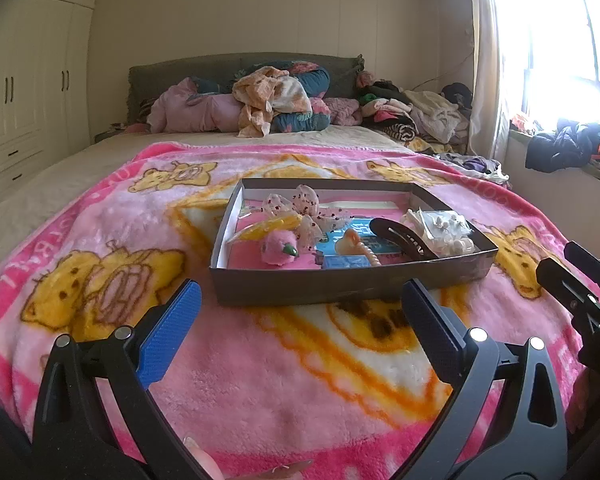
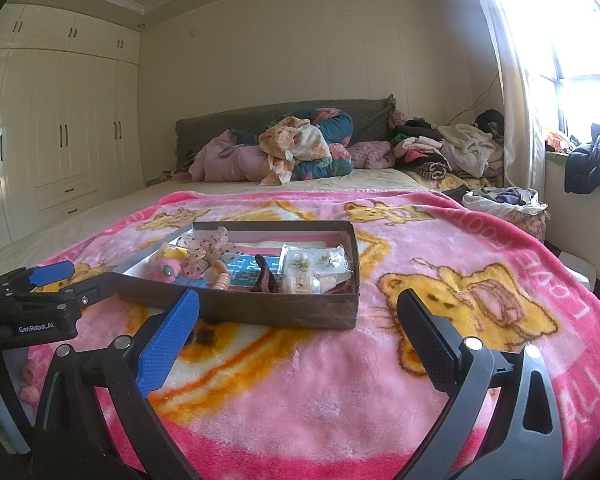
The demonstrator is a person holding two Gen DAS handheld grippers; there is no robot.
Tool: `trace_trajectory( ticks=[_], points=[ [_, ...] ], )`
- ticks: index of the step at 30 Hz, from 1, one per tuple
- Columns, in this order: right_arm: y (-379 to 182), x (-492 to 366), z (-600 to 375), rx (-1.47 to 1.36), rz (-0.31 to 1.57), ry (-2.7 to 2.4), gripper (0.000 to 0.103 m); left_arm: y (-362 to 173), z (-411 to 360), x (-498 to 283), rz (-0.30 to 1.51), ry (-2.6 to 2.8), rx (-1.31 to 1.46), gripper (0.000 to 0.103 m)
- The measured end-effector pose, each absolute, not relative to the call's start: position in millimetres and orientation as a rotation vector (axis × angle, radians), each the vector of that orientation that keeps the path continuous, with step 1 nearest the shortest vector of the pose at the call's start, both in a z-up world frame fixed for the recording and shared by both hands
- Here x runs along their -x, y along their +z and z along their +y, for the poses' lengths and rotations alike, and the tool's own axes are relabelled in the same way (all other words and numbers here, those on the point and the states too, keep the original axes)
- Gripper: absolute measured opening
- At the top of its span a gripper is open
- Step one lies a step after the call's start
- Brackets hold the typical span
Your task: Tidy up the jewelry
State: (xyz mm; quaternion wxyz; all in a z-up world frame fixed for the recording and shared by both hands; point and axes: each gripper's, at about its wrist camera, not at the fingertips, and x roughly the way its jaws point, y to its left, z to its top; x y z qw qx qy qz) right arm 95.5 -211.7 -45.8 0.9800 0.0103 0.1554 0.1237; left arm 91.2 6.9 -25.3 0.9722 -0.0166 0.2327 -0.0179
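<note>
Left wrist view shows us a bedroom: a bed under a fluffy pink blanket [image 1: 260, 380] printed with yellow cartoon bears, a grey padded headboard [image 1: 220, 68], heaped clothes [image 1: 412, 116] along the window side, cream wardrobes [image 1: 32, 92] on the far wall and a glaring window [image 1: 560, 32].

On the blanket we see a shallow dark cardboard box [image 1: 340, 286] with a white lining. It holds the jewelry: a fuzzy pink pompom clip [image 1: 278, 250], a sheer spotted bow [image 1: 304, 210], a smooth black hair claw [image 1: 404, 236], a blue card [image 1: 352, 244] with writing too small to read, and pale earrings in clear plastic [image 1: 440, 230].

Our left gripper [image 1: 300, 300] hovers just before the box, its blue textured pads spread wide, empty. Our right gripper [image 2: 296, 312] is likewise released, near the box's front wall. In the right wrist view the left tool's body reads "GenRobot.AI", and the blanket's border shows "LOVE".
</note>
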Motion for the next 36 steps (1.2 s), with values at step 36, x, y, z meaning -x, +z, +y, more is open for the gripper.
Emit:
trace_trajectory(
  ticks=[36],
  points=[
    [-44.8,-176.1,-293.9,-0.172,0.53,-0.005,0.096,-15.7,109.0,-158.9,0.603,0.173,0.152,0.092]
  ],
)
